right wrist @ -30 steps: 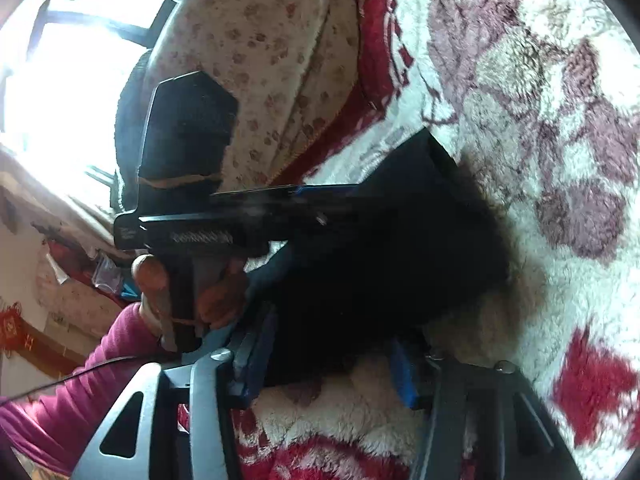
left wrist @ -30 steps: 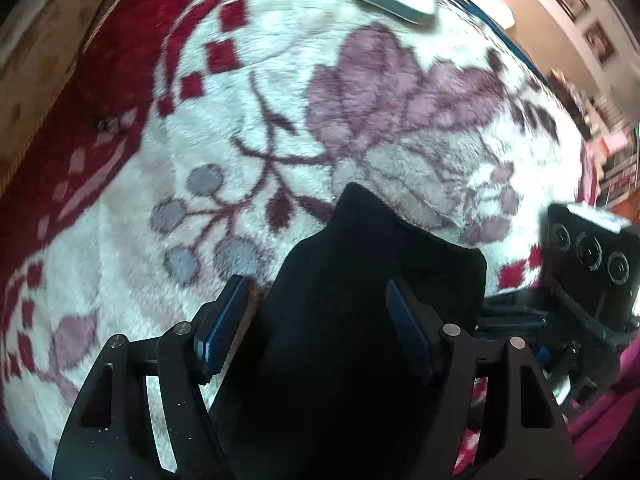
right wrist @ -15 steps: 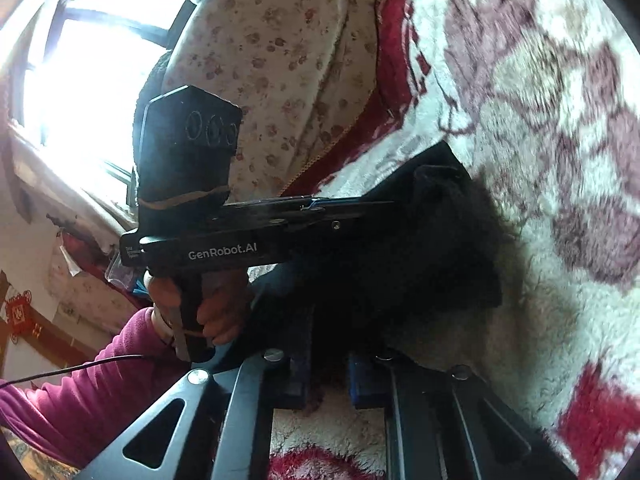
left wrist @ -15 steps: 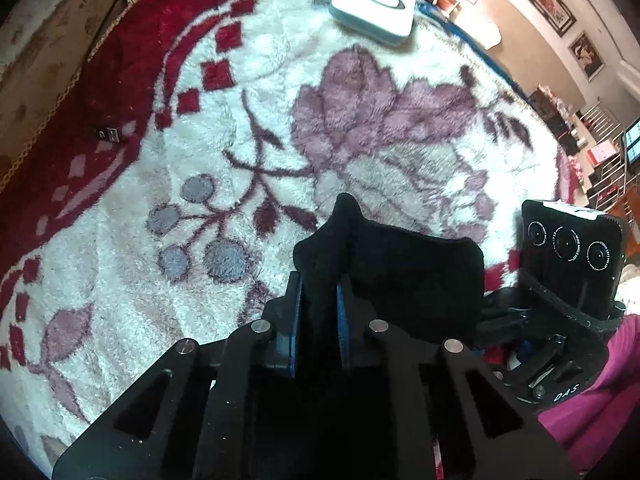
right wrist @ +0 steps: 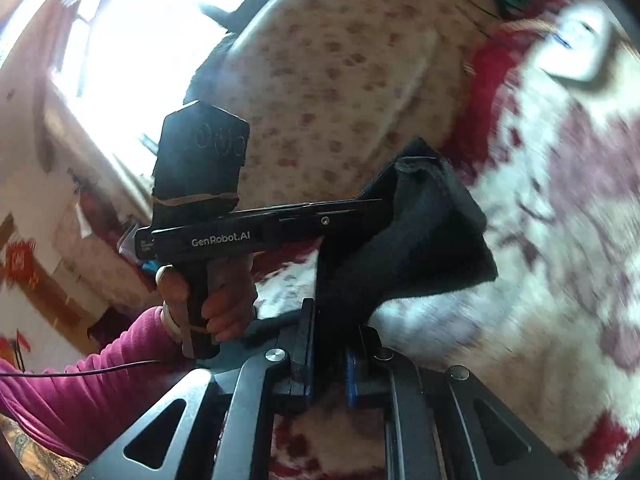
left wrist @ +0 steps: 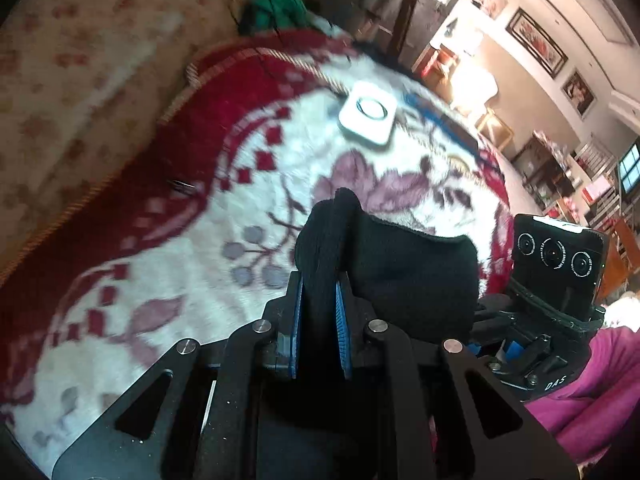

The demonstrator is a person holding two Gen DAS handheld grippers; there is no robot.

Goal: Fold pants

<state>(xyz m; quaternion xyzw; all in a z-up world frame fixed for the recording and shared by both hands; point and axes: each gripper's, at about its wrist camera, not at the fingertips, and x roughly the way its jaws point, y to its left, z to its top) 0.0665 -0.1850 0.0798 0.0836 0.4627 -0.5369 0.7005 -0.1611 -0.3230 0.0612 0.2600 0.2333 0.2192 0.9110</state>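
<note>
Above the white and red floral blanket (left wrist: 168, 240), the black pants (left wrist: 400, 264) hang bunched between both tongs; the left tongs (left wrist: 318, 320) are clamped on one fold of the fabric, blue pads pressed against it; the right tongs (right wrist: 330, 360) pinch another part of the cloth; a white flat device (left wrist: 368, 118) lies on the blanket farther off, well apart from the pants.

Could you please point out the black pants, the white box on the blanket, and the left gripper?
black pants (left wrist: 404, 268), left wrist view, bunched cloth.
white box (left wrist: 368, 118), left wrist view, top face.
left gripper (left wrist: 319, 320), left wrist view, between the fingers.
</note>
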